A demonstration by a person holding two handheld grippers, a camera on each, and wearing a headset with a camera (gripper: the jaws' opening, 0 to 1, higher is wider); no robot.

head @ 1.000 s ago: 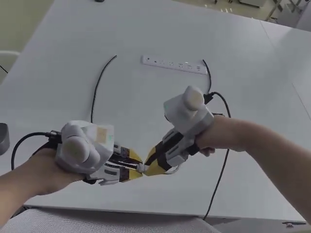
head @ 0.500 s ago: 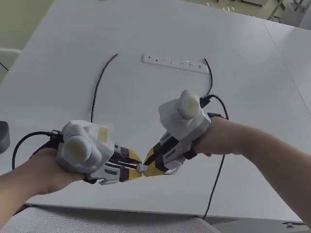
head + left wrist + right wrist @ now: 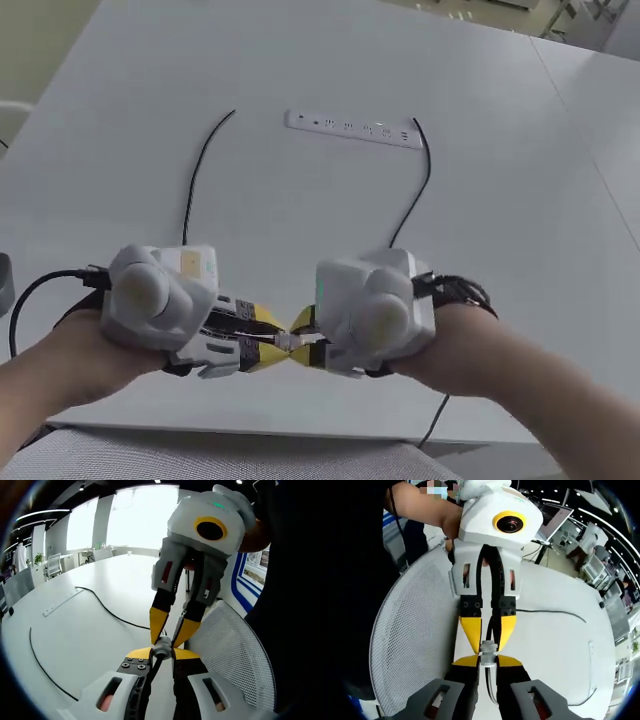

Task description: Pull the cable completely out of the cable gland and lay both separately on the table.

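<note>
Gripping tip to tip over near edge of table (image 3: 300, 200), 6 o'clock in head view. Left tool (image 3: 270, 340): jaws nearly closed, pinching black cable (image 3: 151, 674) just behind cable gland (image 3: 289, 342); cable runs back between jaws. Right tool (image 3: 306, 345): clamped narrow on gland body, coming in from 3 o'clock. Power strip (image 3: 350, 128) lies flat at 12 o'clock, well apart.

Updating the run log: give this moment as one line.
left claw: shut on cable | right claw: shut on cable gland | cable not yet out
</note>
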